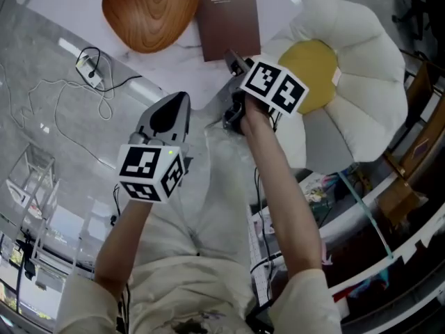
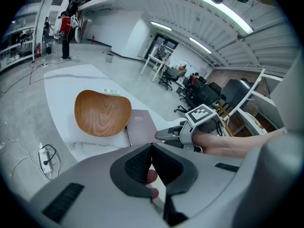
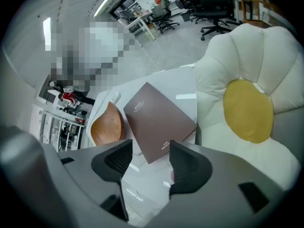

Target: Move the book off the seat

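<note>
The brown book [image 1: 228, 16] lies flat on the white table [image 1: 69, 5], beside a wooden bowl [image 1: 149, 9]. It is off the seat, a white flower-shaped cushion [image 1: 348, 82] with a yellow centre. My right gripper [image 1: 233, 60] hovers above the book's near edge. In the right gripper view its jaws [image 3: 149, 160] stand open with nothing between them; the book [image 3: 159, 122] shows beyond the gap, apart from the pads. My left gripper [image 1: 174, 103] hangs lower left, over the floor. Its pads meet in the left gripper view [image 2: 151, 148], with nothing held.
A power strip [image 1: 89, 68] with looping cables lies on the grey floor left of the table. Shelving and clutter [image 1: 410, 165] crowd the right side behind the cushion. Office chairs and desks [image 2: 171, 75] stand far off across the hall.
</note>
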A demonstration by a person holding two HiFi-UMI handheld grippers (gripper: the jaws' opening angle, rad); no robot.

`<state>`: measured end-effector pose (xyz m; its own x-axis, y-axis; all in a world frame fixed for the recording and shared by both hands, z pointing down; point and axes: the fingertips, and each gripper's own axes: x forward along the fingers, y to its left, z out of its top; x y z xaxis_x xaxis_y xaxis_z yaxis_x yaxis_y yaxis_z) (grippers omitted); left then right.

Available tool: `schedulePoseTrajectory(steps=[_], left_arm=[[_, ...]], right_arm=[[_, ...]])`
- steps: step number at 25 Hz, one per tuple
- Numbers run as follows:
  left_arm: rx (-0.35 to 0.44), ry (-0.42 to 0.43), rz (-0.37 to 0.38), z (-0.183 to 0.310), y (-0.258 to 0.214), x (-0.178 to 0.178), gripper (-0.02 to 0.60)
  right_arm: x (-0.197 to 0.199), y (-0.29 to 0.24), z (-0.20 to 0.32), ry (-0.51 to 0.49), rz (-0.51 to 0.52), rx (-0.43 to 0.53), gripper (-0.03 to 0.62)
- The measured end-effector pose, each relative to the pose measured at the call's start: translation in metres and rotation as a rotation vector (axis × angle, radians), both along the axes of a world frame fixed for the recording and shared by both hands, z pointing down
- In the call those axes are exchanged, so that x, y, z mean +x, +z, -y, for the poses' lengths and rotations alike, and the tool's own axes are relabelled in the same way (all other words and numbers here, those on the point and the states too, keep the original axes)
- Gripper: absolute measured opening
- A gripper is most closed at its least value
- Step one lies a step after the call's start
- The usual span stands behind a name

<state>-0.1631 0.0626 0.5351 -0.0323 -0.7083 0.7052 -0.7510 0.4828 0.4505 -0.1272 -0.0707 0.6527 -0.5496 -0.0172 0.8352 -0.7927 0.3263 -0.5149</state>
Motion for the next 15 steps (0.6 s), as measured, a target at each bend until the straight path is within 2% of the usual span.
schedulePoseTrajectory(steps=[4, 8, 12, 15], left_arm=[[0.015, 0.013, 0.017, 0.008, -0.018, 0.003, 0.011], [0.012, 0.021, 0.033, 0.006, -0.031, 0.004, 0.011], [-0.011, 0.014, 0.040, -0.002, -0.044, 0.006, 0.011], [-0.012, 0.056, 0.050, -0.004, -0.058, 0.014, 0.010]], right_arm=[[0.001, -0.025, -0.002, -0.103, -0.010, 0.037, 0.158], [0.002, -0.055, -0.008, -0.100, 0.032, 0.027, 0.098], [0.005, -0.082, -0.015, -0.081, 0.083, 0.013, 0.065], [0.011, -0.102, -0.024, -0.065, 0.114, 0.001, 0.048]])
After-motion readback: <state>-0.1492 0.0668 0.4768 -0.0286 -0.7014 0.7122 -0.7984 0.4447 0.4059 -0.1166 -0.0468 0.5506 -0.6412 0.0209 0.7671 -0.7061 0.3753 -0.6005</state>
